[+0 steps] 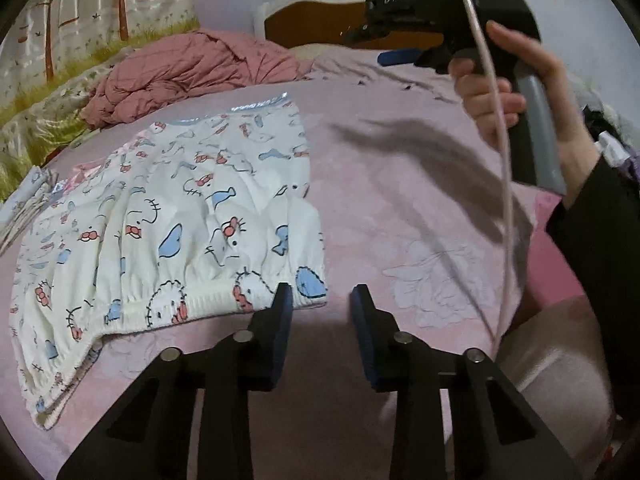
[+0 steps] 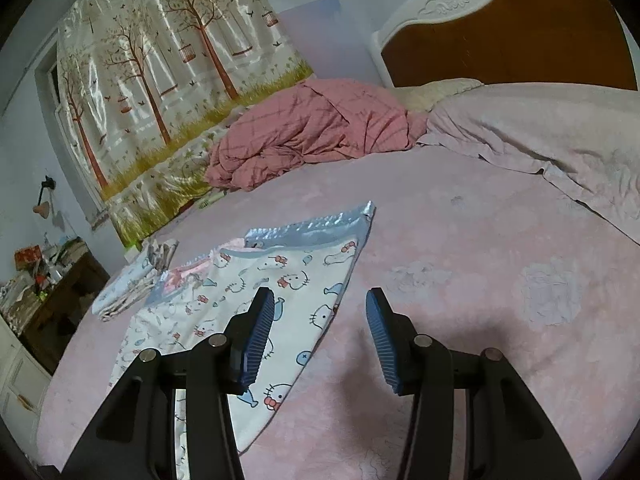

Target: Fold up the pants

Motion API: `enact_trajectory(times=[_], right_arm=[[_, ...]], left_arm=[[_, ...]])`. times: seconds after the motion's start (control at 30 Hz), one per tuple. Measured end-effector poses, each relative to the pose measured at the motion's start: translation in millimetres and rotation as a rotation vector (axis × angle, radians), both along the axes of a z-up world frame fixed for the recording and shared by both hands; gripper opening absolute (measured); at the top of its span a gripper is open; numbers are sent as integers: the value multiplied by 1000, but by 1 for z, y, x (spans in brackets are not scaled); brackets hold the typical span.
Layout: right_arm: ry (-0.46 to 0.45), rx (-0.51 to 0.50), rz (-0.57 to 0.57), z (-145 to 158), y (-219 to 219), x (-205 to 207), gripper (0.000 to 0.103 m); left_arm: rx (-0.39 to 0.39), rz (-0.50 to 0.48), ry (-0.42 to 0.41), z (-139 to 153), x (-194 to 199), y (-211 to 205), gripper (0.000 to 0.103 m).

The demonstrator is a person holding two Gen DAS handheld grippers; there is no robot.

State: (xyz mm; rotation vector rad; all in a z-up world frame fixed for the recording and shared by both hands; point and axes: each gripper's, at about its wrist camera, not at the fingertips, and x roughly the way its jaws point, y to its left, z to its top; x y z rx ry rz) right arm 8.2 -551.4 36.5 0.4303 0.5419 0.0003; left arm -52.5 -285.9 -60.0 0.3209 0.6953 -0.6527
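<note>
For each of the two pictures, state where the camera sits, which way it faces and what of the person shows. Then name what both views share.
Left wrist: sits on the left gripper, looking down across the bed at the patterned pants; its open fingers, plus the person's hand holding the right gripper.
Right wrist: sits on the right gripper, facing the headboard and the pants; only its open fingers show.
Shared: pants, pink sheet, crumpled pink quilt, tree-print curtain.

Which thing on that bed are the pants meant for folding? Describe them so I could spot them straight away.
Start at the big pink bed, with a crumpled rose quilt near its headboard. Nearer than the quilt, the pants lie flat on the sheet. They alone are white, printed with cartoon cats, red bows and blue shapes.
</note>
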Motion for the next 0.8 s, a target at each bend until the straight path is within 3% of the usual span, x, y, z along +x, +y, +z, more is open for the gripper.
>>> enact_trajectory(times=[0.27, 0.33, 0.4, 0.53, 0.6, 0.73, 0.8], right_arm=[[41, -5, -9, -8, 1, 6, 50], [45, -3, -11, -10, 0, 6, 50], [49, 0, -11, -10, -1, 6, 50], [41, 11, -2, -12, -2, 7, 50], [28, 46, 21, -13, -6, 17, 50], [46, 230, 103, -21, -23, 59, 50], [43, 217, 127, -21, -26, 80, 49]], left_arm=[[109, 15, -34, -2, 8, -18, 30], [109, 30, -18, -3, 13, -20, 26], [140, 62, -51, -3, 14, -22, 8], [106, 70, -34, 2, 17, -15, 7], [91, 69, -30, 8, 16, -10, 7], [84, 50, -70, 21, 8, -4, 7], [75, 37, -92, 27, 5, -2, 7]])
